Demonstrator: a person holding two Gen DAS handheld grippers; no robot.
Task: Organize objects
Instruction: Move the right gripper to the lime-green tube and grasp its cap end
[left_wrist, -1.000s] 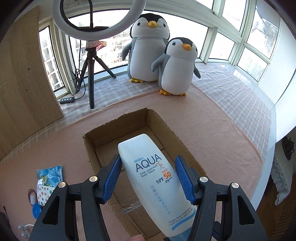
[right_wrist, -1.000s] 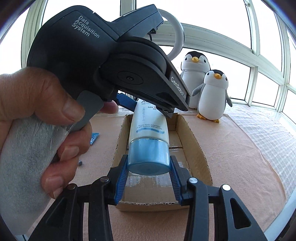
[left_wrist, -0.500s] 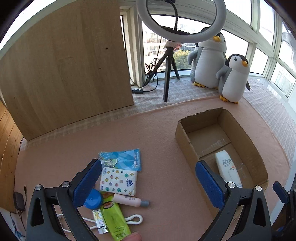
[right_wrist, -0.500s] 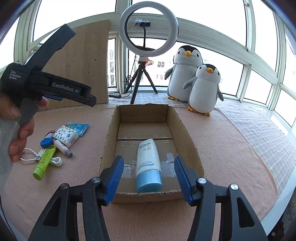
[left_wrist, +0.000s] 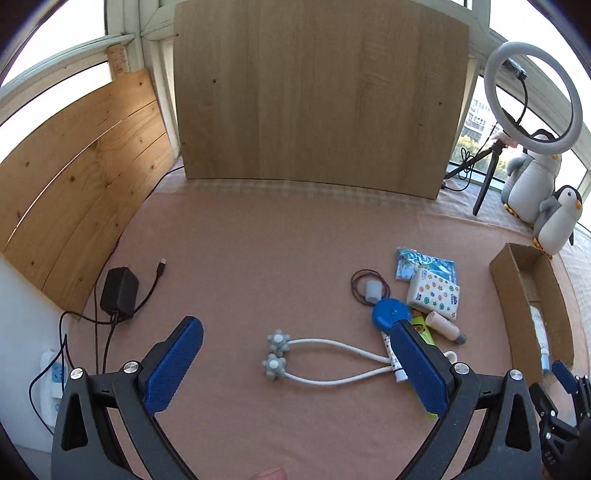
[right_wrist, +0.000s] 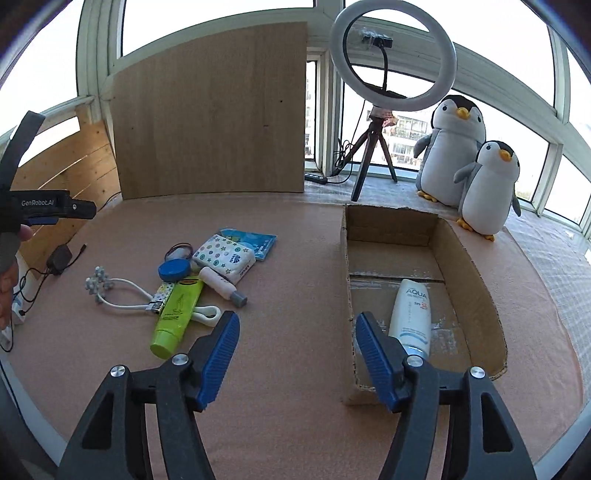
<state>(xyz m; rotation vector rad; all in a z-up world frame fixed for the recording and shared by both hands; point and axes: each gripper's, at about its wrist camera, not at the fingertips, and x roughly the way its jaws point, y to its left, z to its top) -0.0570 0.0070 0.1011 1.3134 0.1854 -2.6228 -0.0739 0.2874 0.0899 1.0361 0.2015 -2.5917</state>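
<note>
A pink cloth-covered table fills both views, with a tall wooden board standing at its far edge and a ring light on a tripod to the right of the board. Two plush penguins sit at the far right, just behind the open cardboard box that lies on the right side of the table. Inside the box, toward its near end, a white sunscreen tube lies flat with its cap pointing near. The left gripper hangs over the left part of the table with its jaws spread wide and nothing between them; they have just been opening. The right gripper hovers near the box's near-left corner, jaws apart and gripping nothing, and they too have just been opening, with the tube lying in the box beyond the right finger. Left of the box sits a cluster of loose items: a patterned tissue pack resting on a blue packet, a green tube pointing near, a white roller massager with two grey knobbed heads, a blue round lid and a small pink stick. A black power adapter with its cable lies at the far left edge.
</note>
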